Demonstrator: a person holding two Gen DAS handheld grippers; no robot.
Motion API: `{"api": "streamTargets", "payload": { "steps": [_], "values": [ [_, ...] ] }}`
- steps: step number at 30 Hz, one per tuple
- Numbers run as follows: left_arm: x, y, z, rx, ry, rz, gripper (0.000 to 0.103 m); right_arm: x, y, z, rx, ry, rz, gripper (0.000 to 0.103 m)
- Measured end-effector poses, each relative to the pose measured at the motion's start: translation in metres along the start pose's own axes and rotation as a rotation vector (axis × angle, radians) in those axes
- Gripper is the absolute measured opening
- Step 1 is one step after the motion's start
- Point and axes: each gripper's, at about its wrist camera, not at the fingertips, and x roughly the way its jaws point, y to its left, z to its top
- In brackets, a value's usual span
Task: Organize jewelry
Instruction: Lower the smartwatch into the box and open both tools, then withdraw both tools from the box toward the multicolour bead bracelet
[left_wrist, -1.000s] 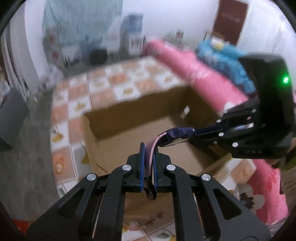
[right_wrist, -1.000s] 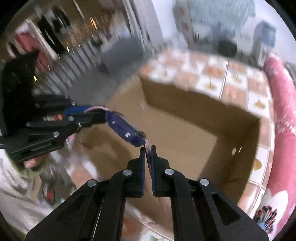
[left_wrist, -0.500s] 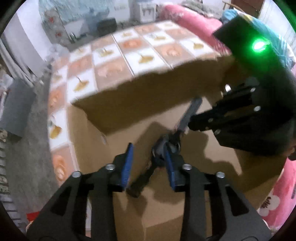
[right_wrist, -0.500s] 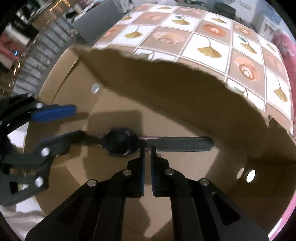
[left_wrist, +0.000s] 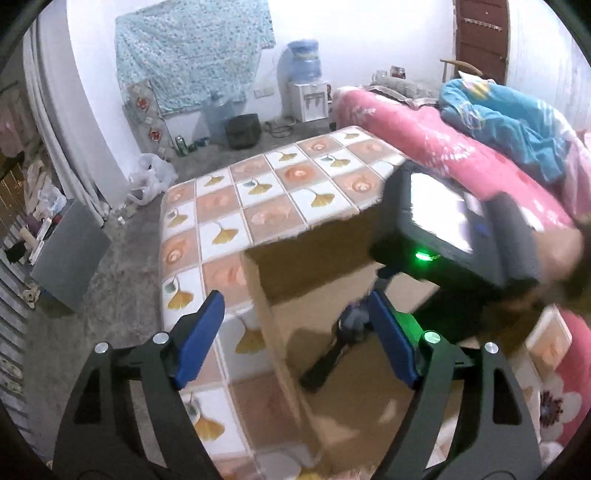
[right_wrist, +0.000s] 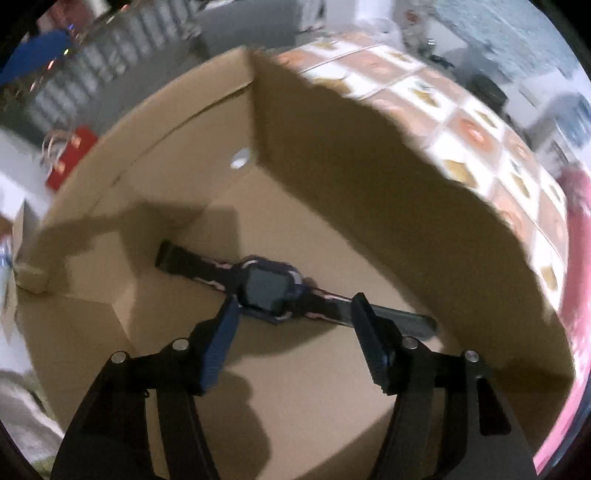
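Where the right wrist view looked down into the cardboard box (right_wrist: 369, 177), the watch (right_wrist: 267, 286) lay flat on the box floor, face up, its strap stretched out to either side. The right gripper (right_wrist: 293, 343) stood over it with jaws parted, having just been opening; neither pad pressed on the watch, and the watch face sat just beyond the gap between the fingertips. The near strap passed behind the right-hand fingertip. A round hole (right_wrist: 240, 161) showed in the box wall beyond the watch.

In the left wrist view the left gripper (left_wrist: 295, 339) also had its jaws spread wide, having just been opening, with nothing gripped between the blue pads (left_wrist: 199, 336). Its left finger hung over the tiled tablecloth (left_wrist: 258, 199), its right finger over the box interior. The watch (left_wrist: 343, 339) appeared there as a dark, blurred shape on the box floor, just beside the right pad; contact could not be confirmed from that view. The right gripper's body (left_wrist: 443, 229), with a green light lit, was above the box on the right side. A pink bedspread (left_wrist: 424, 136) lay behind the table.
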Motion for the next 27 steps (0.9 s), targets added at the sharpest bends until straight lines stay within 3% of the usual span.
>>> {"api": "streamTargets", "payload": {
  "steps": [5, 9, 13, 17, 27],
  "values": [
    [-0.016, 0.010, -0.042, -0.013, -0.001, 0.058, 0.077, 0.024, 0.012, 0.002, -0.072, 0.091, -0.015, 0.061],
    [-0.032, 0.016, -0.087, -0.034, -0.037, 0.149, 0.077, 0.028, 0.012, 0.001, -0.063, 0.100, -0.035, 0.060],
    [-0.041, 0.020, -0.125, -0.075, -0.053, 0.189, 0.079, 0.025, -0.004, -0.001, 0.050, 0.098, -0.063, 0.060],
    [-0.036, 0.026, -0.158, -0.150, -0.011, 0.156, 0.079, 0.022, -0.027, -0.002, 0.192, 0.081, -0.047, 0.060],
    [-0.023, 0.024, -0.211, -0.300, 0.047, 0.013, 0.079, 0.022, -0.028, 0.005, 0.314, 0.045, -0.094, 0.060]
  ]
}}
